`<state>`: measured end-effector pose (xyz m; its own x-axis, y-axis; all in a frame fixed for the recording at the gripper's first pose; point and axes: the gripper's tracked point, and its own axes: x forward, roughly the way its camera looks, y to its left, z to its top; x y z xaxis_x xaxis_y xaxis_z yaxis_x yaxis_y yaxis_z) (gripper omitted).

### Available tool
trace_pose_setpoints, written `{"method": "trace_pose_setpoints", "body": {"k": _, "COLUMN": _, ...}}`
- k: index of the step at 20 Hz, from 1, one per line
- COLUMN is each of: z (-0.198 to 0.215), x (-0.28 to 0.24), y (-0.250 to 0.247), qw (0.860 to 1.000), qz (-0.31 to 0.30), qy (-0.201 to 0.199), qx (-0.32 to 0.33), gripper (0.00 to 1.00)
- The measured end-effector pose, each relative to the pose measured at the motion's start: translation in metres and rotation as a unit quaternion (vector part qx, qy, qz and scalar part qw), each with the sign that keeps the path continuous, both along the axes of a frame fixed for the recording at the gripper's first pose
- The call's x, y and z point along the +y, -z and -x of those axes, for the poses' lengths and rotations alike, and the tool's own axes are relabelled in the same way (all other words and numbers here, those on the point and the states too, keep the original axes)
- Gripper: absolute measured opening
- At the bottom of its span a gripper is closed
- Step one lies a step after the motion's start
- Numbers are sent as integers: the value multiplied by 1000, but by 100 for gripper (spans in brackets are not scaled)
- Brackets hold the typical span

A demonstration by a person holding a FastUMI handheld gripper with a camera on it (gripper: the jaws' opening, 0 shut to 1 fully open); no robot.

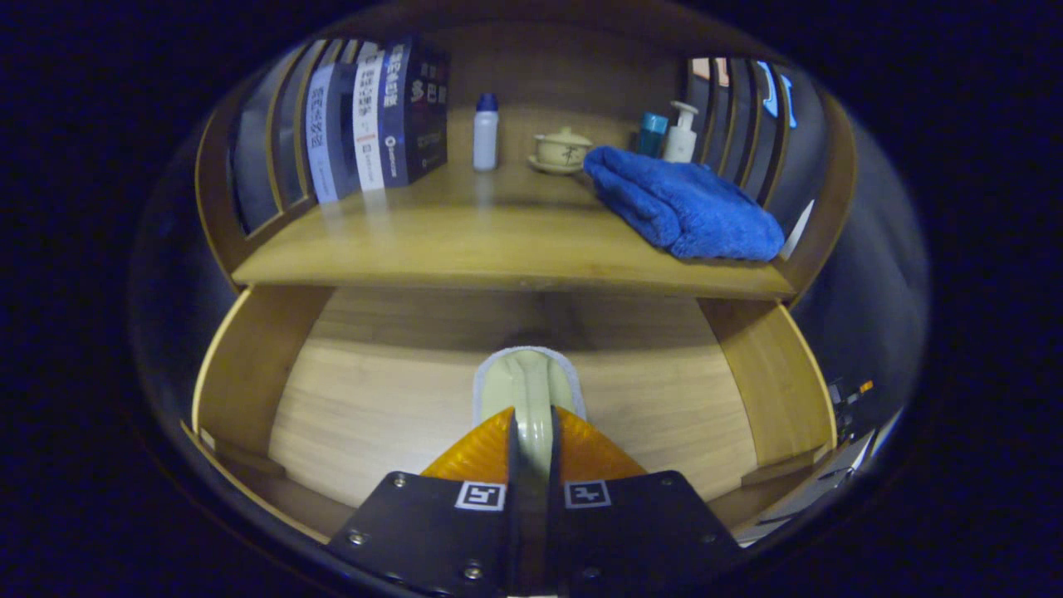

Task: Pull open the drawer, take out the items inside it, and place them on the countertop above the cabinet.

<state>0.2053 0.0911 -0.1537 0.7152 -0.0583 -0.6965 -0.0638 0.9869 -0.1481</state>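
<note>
Fingers (531, 432) are closing on a pale green item (528, 384) and I am holding it over the open drawer (399, 399), below the counter (465, 241). On that counter, a blue towel (685, 208) is lying right of the lidded cup (562, 149). I am judging the placing as what remains.

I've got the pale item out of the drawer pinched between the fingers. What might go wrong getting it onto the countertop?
The gripper pinches only the pale item's near end, so it may slip or swing. The countertop edge sits just above it and could catch it. The blue towel crowds the right side, so set down centre-left.
</note>
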Motion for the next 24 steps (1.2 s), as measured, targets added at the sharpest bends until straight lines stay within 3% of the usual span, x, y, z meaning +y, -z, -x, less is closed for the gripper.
{"method": "trace_pose_setpoints", "body": {"k": 7, "z": 3, "x": 16, "y": -87, "qw": 996, "qz": 10, "qy": 1, "qx": -88, "gripper": 11}}
{"method": "trace_pose_setpoints", "body": {"k": 13, "z": -46, "x": 48, "y": -130, "qw": 989, "qz": -27, "qy": -15, "qx": -144, "gripper": 11}}
{"method": "trace_pose_setpoints", "body": {"k": 17, "z": -88, "x": 57, "y": -130, "qw": 987, "qz": -59, "qy": -9, "qx": -152, "gripper": 11}}
{"method": "trace_pose_setpoints", "body": {"k": 24, "z": -138, "x": 47, "y": -89, "qw": 992, "qz": -45, "qy": 3, "qx": -116, "gripper": 12}}
